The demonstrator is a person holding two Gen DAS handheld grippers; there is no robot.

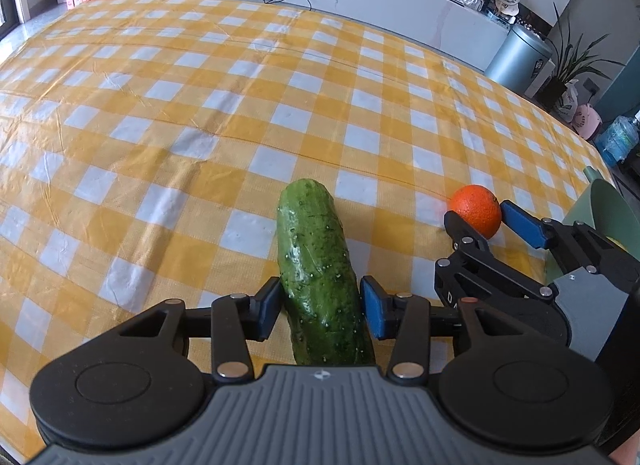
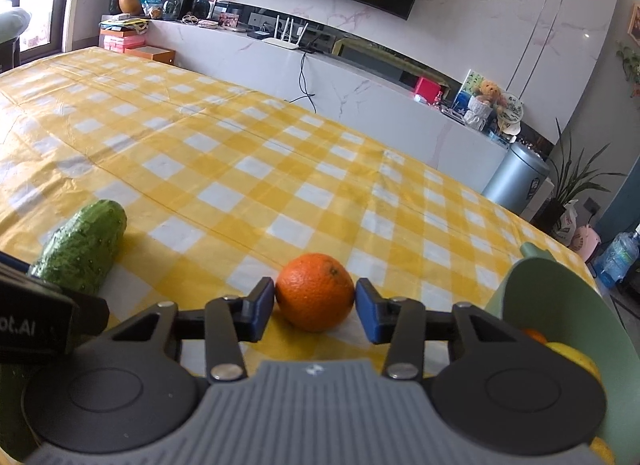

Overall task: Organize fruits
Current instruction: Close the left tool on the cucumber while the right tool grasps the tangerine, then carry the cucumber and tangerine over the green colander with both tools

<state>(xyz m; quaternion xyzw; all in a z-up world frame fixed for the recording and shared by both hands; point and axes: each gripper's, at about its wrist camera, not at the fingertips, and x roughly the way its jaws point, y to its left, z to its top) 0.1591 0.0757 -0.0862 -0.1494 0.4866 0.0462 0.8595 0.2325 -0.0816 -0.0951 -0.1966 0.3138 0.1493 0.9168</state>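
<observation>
A: Yellow-and-white checked cloth (image 1: 200, 105) over the whole table. On it we log a cucumber (image 1: 320, 273) and an orange (image 2: 315, 291), near each other, both towards our edge.

B: Left gripper (image 1: 322, 307): its blue pads sit against the cucumber's two sides, so we read it as clamped on it. The cucumber lies lengthwise between the fingers, its far end pointing away across the table.

A: Right gripper (image 2: 315, 307): orange between the pads, resting on the cloth. Both pads look to be touching the peel; we count it as gripped.

B: Obstacles: a green bowl (image 2: 560, 305) just right of the right gripper, yellow and orange fruit inside it. The two grippers stand close, side by side, not touching.

A: Beyond the table, a white marble-look counter (image 2: 360, 77) with a router, boxes, a teddy bear. A dark screen on the wall. A grey bin (image 1: 516, 61) and a potted plant at the far right.

B: Writing: partial letters on the left gripper's body in the right view, possibly "ot.AI". Other labels are too small to read.
</observation>
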